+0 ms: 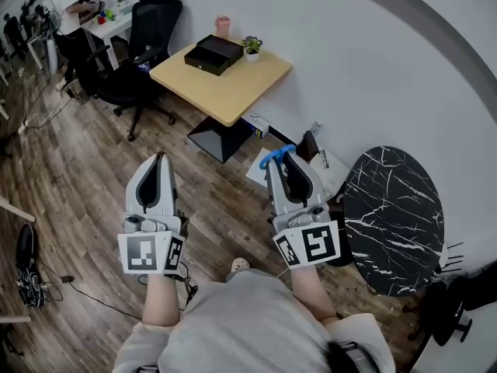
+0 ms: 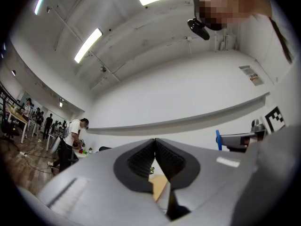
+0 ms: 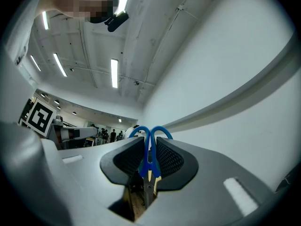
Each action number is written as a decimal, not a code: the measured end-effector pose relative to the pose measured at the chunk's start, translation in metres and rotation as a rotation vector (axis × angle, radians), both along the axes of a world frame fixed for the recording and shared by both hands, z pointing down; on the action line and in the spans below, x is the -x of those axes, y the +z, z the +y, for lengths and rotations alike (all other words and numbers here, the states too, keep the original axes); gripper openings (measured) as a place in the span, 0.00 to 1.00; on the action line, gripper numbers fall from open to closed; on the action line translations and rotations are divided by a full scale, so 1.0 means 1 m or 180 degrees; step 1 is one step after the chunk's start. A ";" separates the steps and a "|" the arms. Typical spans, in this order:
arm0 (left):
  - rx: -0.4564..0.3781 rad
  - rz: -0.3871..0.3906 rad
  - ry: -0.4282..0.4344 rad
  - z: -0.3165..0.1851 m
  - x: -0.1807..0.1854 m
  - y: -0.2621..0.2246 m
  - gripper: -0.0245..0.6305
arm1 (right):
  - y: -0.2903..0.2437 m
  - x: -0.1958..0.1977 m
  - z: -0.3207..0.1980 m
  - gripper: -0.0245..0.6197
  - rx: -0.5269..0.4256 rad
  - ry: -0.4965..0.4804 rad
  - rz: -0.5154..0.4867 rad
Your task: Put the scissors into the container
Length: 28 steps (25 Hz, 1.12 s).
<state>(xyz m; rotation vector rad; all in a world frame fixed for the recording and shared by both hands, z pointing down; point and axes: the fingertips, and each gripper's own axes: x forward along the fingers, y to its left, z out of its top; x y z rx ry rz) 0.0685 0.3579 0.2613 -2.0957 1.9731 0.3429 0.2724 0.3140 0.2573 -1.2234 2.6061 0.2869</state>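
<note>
The jaws of the right gripper (image 3: 149, 144) were clamped on the scissors (image 3: 150, 164), the ribbed black pads pressing the blue grip from either side. The scissors' long axis ran along the jaws. The two blue handle loops stuck out past the jaw tips and pointed away from the person. The closed metal blades pointed back between the jaws toward the gripper body. In the head view the loops showed as a small blue arc at the very tip of that gripper.

The jaws of the left gripper (image 2: 154, 143) were together at their tips, with nothing held between them.

Both grippers were held in the air in front of the person, side by side and apart, above the wooden floor (image 1: 85, 169). Well ahead of them stood a light wooden table (image 1: 233, 88). The black container (image 1: 213, 54) lay on it near the wall, with a small potted plant (image 1: 251, 47) just beside it and a pink cup (image 1: 223, 26) behind. A round black marbled table (image 1: 394, 216) stood to the right of the right gripper.
</note>
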 end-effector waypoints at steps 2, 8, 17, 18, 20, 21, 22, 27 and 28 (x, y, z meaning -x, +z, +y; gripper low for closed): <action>-0.0015 -0.0002 -0.0023 -0.008 -0.002 -0.002 0.13 | -0.001 -0.002 -0.009 0.16 -0.0010 -0.0024 -0.0007; -0.0056 -0.0002 -0.0077 -0.027 -0.015 -0.003 0.13 | 0.004 -0.010 -0.032 0.16 -0.0028 -0.0105 0.0007; 0.0009 -0.0029 -0.0146 -0.057 -0.012 0.003 0.13 | 0.013 -0.004 -0.069 0.16 0.0067 -0.0204 -0.0001; 0.0018 -0.0026 -0.0147 -0.063 -0.009 0.005 0.13 | 0.013 -0.002 -0.075 0.16 0.0074 -0.0205 0.0001; 0.0032 -0.0017 -0.0143 -0.077 -0.003 0.006 0.13 | 0.013 0.004 -0.089 0.16 0.0076 -0.0197 0.0015; 0.0036 -0.0017 -0.0141 -0.084 0.000 0.007 0.13 | 0.013 0.007 -0.097 0.16 0.0071 -0.0187 0.0022; 0.0037 -0.0021 -0.0137 -0.093 0.004 0.007 0.13 | 0.013 0.009 -0.105 0.16 0.0063 -0.0174 0.0027; 0.0021 -0.0004 -0.0091 -0.140 0.026 0.003 0.13 | 0.010 0.029 -0.150 0.16 0.0060 -0.0118 0.0030; 0.0017 -0.0004 -0.0081 -0.150 0.031 0.001 0.13 | 0.008 0.035 -0.159 0.16 0.0058 -0.0111 0.0029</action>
